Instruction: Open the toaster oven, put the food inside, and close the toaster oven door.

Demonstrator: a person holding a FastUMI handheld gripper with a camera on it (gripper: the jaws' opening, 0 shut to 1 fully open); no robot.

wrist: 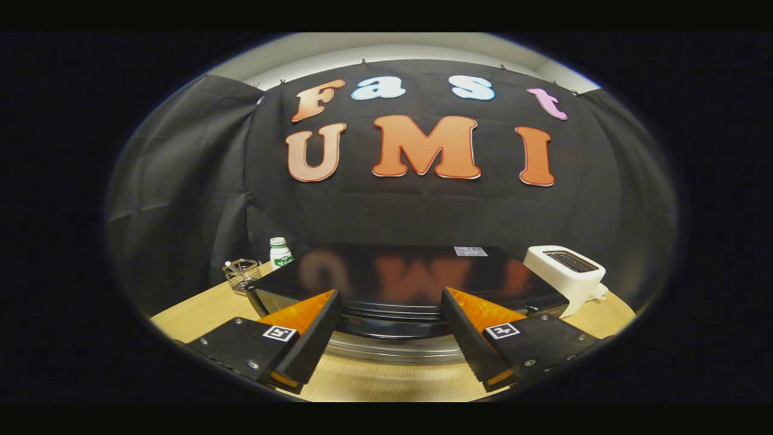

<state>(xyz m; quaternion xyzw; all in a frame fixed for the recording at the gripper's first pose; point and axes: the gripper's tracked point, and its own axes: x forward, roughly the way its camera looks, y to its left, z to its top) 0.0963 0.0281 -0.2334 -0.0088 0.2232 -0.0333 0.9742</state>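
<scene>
The toaster oven (398,272) is a black box with a glossy top that mirrors the wall, and it stands on the wooden table (193,317) straight ahead of me. Its rounded front top edge runs between my fingers. Below that edge, a silver handle bar (392,350) spans the gap between them, closer to their bases. My gripper (389,293) is open and holds nothing, with its fingertips wide apart over the oven's front edge. The door's face is hidden under that edge.
A white pop-up toaster (567,275) stands at the oven's right side. To the oven's left are a small wire basket (241,275) and a white bottle with a green label (279,251). Black cloth walls close in behind.
</scene>
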